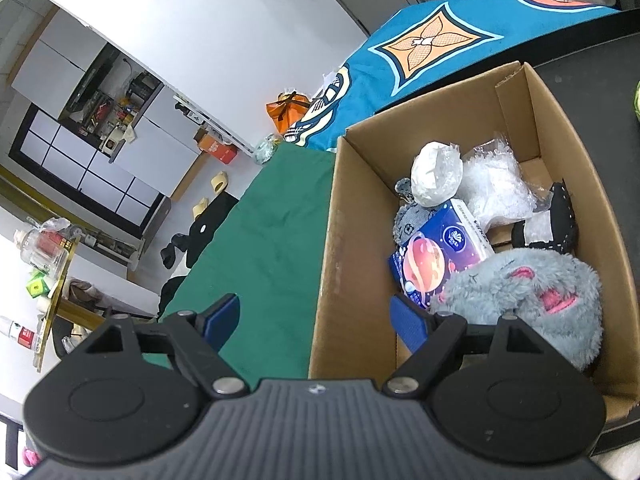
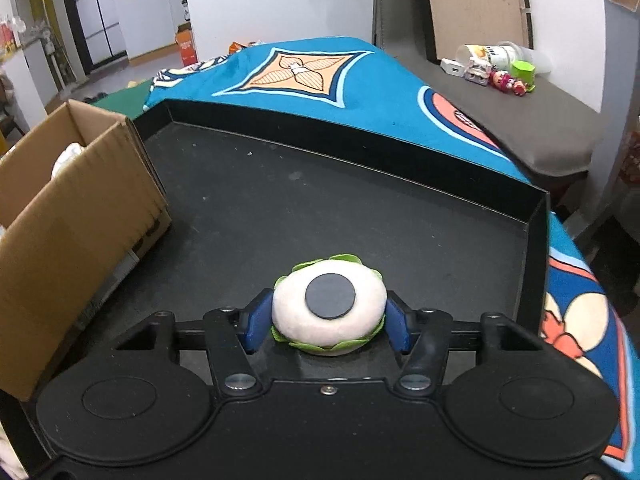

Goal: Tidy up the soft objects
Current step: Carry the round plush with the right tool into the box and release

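In the left wrist view a cardboard box holds a grey plush slipper, a blue tissue pack, a white wrapped ball, crumpled clear plastic and a black-and-white item. My left gripper is open and empty, straddling the box's near wall. In the right wrist view my right gripper is shut on a white round plush with green leaves and a dark disc, just above the black tray. The box stands at the tray's left.
A blue patterned cloth covers the surface behind the tray. A green cloth lies left of the box. Small toys and cups sit on a grey bench at the far right. Cabinets and floor clutter lie beyond.
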`<state>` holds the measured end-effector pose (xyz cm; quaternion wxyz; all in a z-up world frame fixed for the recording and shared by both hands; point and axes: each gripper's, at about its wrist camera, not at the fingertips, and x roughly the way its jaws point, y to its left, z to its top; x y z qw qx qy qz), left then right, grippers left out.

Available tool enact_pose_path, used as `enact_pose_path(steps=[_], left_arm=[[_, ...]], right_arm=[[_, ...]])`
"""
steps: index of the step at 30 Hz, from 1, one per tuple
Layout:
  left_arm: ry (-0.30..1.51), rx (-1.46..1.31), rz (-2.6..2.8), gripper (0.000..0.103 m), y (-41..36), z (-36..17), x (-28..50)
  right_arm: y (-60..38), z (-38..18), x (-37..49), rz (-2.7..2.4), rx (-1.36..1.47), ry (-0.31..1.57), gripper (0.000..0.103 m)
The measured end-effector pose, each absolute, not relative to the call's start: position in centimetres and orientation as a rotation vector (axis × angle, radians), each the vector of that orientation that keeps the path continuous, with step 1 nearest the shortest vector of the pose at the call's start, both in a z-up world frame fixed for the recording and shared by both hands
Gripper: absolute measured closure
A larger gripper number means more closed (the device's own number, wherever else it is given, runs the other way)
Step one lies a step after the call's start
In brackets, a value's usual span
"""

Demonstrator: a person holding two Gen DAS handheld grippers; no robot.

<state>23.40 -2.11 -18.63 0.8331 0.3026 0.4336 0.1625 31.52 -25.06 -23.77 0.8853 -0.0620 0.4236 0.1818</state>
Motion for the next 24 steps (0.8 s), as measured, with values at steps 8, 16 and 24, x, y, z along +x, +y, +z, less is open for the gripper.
enact_pose_path(steps=[8,16,24], left_arm=[[0.928,0.592,0.306,0.022,-1.6,-17.9,23.0],[0.963,0.390,0.226,0.022,1.1,-15.1,22.2],[0.950,0.356,0.166,0.022,2.4,-13.7,21.3]], right_arm=[[-26.1,-22.2,30.0,0.306,-0.113,0.886,0.047],[-25.5,-18.5,27.9,0.283,-0.149,0.834,0.047],[-22.8,-14.3,25.8,0.309,-0.180,0.767,0.047]])
